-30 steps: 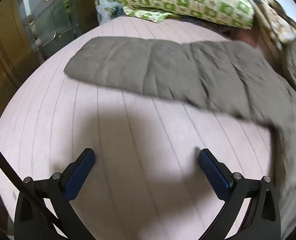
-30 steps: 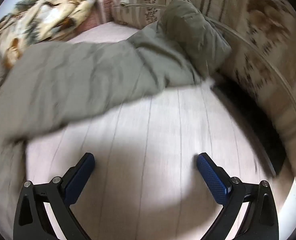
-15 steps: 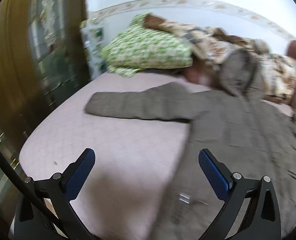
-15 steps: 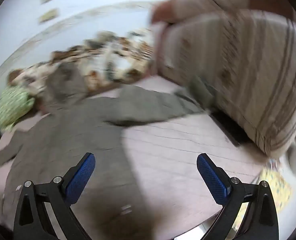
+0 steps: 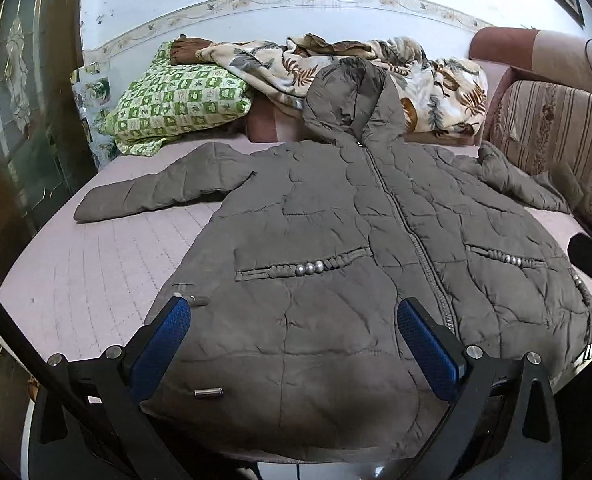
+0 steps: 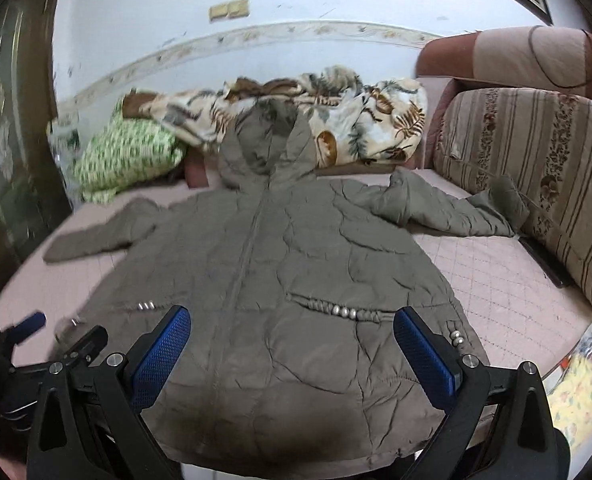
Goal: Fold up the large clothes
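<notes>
A grey-brown quilted hooded coat [image 5: 328, 240] [image 6: 280, 272] lies face up and zipped on a pink bed [image 5: 88, 272] [image 6: 508, 300], sleeves spread to both sides, hood toward the wall, hem at the near edge. My left gripper [image 5: 294, 332] hangs open above the hem's left half, holding nothing. Over the hem's right half my right gripper [image 6: 292, 336] is open and holds nothing too. The left gripper's fingertips [image 6: 32, 322] show at the left edge of the right wrist view.
A green checked pillow [image 5: 176, 96] and a leaf-print blanket [image 5: 376, 68] are heaped at the bed's head. A striped cushion [image 6: 536, 168] lines the right side, touching the right sleeve [image 6: 456, 212]. A dark wooden door [image 5: 12, 120] stands at left.
Both grippers have pulled back from the sleeves and risen, so each view went from a close look at one sleeve to the whole coat from the hem end. Both stayed open.
</notes>
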{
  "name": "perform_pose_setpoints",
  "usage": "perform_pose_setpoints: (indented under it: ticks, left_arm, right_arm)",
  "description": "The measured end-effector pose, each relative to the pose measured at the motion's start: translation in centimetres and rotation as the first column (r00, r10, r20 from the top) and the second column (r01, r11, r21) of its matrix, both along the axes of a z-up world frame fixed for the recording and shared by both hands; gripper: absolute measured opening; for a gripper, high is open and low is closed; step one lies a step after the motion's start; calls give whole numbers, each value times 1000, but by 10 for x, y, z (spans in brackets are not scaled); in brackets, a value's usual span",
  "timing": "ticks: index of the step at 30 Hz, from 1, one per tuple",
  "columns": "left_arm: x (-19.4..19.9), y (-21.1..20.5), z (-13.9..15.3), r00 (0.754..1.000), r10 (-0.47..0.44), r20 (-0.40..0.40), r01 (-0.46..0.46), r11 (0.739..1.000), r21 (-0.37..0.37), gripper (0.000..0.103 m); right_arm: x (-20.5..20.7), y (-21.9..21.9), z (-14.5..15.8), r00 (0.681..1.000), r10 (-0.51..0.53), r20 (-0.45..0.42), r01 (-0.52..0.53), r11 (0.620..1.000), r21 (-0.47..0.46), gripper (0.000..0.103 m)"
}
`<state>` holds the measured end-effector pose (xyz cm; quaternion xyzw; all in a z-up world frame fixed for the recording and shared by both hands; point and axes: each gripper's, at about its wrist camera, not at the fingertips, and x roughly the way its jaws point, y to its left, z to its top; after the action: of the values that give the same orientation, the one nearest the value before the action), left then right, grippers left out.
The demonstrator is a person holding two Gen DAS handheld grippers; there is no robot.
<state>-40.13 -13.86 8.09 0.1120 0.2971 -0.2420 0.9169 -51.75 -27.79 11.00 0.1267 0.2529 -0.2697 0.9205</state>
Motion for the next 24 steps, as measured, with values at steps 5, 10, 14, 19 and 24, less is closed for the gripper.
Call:
perform_pose_setpoints:
  ticks: [5,10,14,19,24]
  left_arm:
    - [11,3,-12,1000,13,-21,-13,1000,-16,103]
    - [20,6,-22,999,26,-48,-27,999,-21,103]
    - [24,5,-24,997,21,-72,-23,999,-28,103]
    - [22,-1,-27,997,0,-72,0,1000,-7,103]
    - [21,-2,-26,998,1,-58,0,1000,4,103]
  right_arm:
    - [2,-1,-23,1000,-22,11,22,1000,13,103]
    - [3,-3,-40,1000,-1,2,1,1000,15,103]
    - [2,-6,-46,1000,16,-8,-15,1000,23,103]
    - [3,-9,-49,1000,26,-12,-25,999,40,103]
    - [7,-7,-51,999,36,-27,-35,998,44,103]
